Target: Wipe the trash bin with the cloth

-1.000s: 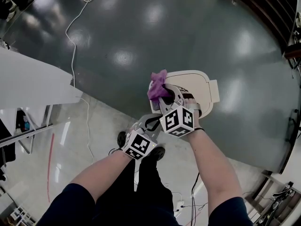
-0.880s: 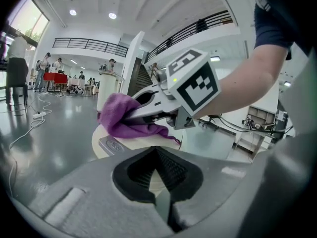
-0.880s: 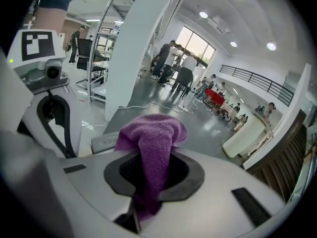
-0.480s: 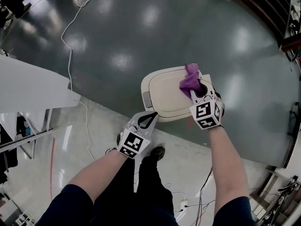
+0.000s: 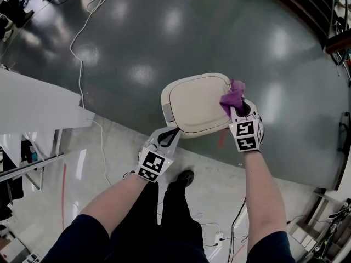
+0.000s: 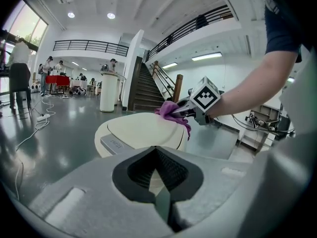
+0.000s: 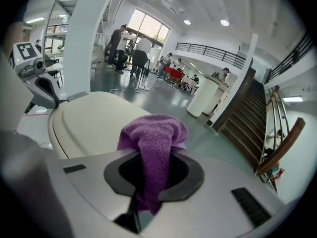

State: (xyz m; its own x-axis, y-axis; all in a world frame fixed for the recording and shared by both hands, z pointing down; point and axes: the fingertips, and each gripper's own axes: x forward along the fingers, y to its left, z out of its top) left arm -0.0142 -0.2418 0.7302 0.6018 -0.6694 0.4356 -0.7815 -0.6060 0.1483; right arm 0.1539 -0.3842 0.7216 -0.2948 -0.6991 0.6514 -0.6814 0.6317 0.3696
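Trash bin (image 5: 197, 103): cream, lid closed, latch tab (image 5: 167, 112) on its left side. Stands on the dark floor (image 5: 137, 32), close to that floor's near edge where a paler strip begins.

Cloth (image 5: 233, 96): purple, knitted-looking. Bunched on the right edge of the bin's lid, with one fold hanging past the rim. Pinched by the right hand-held gripper (image 5: 237, 109), jaws closed on a twist of the fabric, the rest spilling out ahead of them.

Left hand-held gripper (image 5: 173, 131): jaws brought together, nothing between them. Hovers just beside the bin's near-left side, by the tab. Contact with the bin not determinable.

Step in hand, as judged: wiping of the lid, with the stroke at its right edge. Side walls probably not yet done, though no view shows them well.

Next move, as judged: calls for a firm hold on the cloth, then either a return sweep across the lid toward its left edge or a turn down over the rim onto the right wall. Calls also for light pressure only, since the bin looks light and could slide on the smooth floor. Steadying by the left hand-held gripper at the near-left side would help.

White cable (image 5: 82, 53): lies on the floor well apart from the bin, toward the far-left corner.
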